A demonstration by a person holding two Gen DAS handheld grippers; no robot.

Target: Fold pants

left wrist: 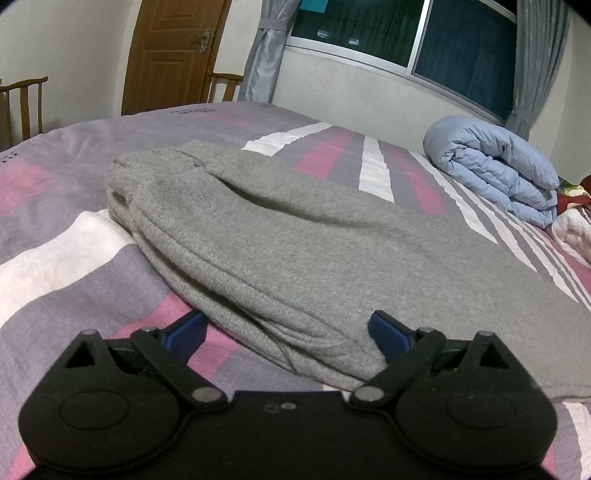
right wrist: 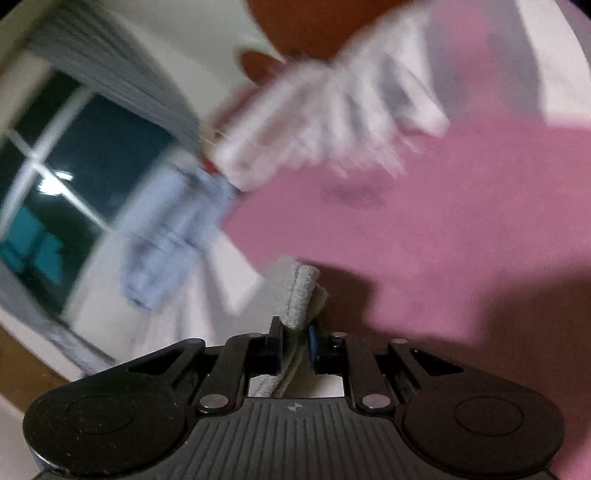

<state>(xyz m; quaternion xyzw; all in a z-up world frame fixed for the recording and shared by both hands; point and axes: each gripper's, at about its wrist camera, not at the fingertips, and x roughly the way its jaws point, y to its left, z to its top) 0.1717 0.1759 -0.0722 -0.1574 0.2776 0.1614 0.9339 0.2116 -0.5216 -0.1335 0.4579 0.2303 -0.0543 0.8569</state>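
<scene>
Two grippers: both are seen, each from its own wrist camera.
Left gripper (left wrist: 288, 328): its jaws are spread wide; the blue pads (left wrist: 186, 330) are set either side of the near end of the pants without pressing on them.
Right gripper (right wrist: 295, 334): its jaws are drawn close together and a folded edge of grey fabric is pinched between the pads.
Pants (left wrist: 280, 240): grey knit, laid folded in several layers on the bed; the layered edges are shown along the left side in the left wrist view, and the near end lies between the left gripper's pads.
Pants edge in right view (right wrist: 304, 291): a narrow doubled strip is seen rising out of the closed jaws; the rest of that view is blurred.
Bed cover (left wrist: 66, 229): striped in pink, purple and white, spread under the pants.
Blue quilt (left wrist: 491, 166): rolled up, placed at the far right of the bed below the window (left wrist: 406, 33), well apart from the pants.
Door (left wrist: 173, 51): brown wood, seen beyond the bed at the left.
</scene>
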